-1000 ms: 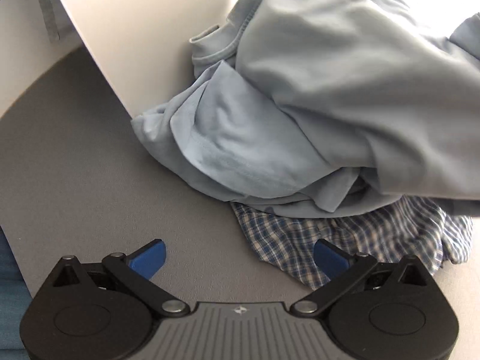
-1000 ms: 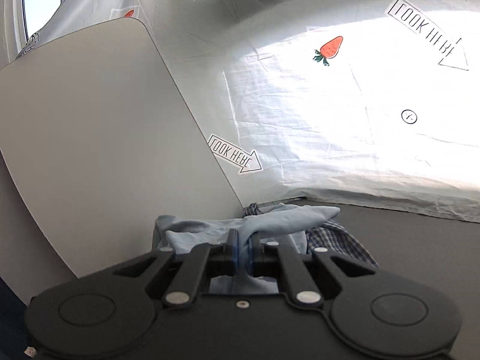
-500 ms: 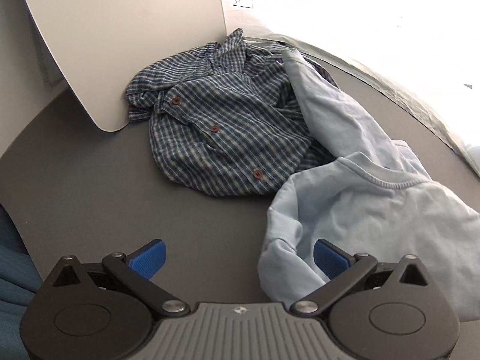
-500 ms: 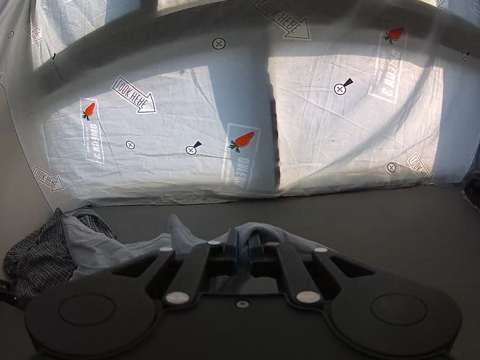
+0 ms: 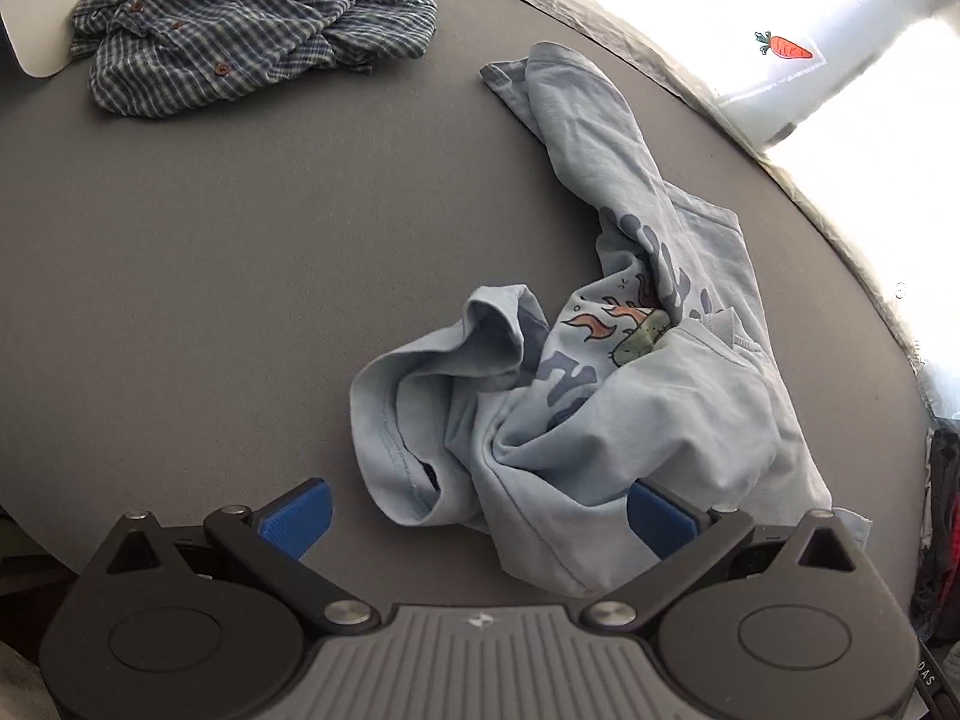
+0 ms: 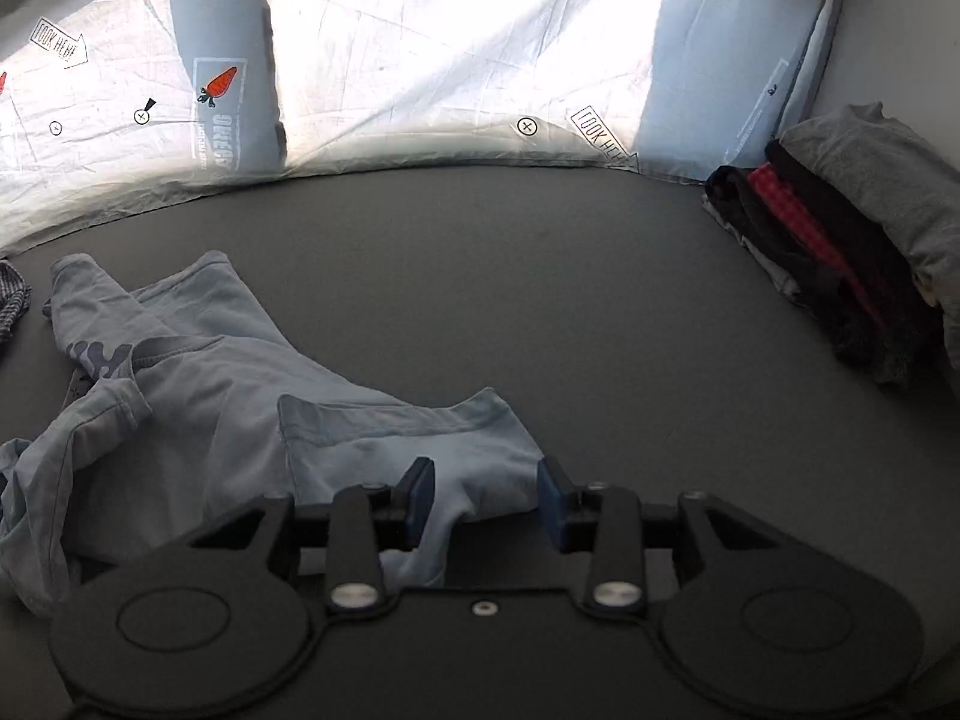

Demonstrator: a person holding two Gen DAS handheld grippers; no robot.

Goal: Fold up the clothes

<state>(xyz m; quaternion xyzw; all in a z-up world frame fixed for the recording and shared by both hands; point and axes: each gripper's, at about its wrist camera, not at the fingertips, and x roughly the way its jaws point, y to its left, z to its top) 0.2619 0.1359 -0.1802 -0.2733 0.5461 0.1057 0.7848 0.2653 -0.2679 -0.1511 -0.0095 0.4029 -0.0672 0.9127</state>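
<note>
The light blue T-shirt lies crumpled mid-frame, not folded yet, the checked shirt waits upper left, some folded clothes sit right, the right gripper has just been opening over blue cloth, and the left gripper gapes wide, holding nothing.

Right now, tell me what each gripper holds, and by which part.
Nothing is held. The right gripper has just been opening; the light blue T-shirt lies loose between its fingers. The left gripper is open above it.
</note>
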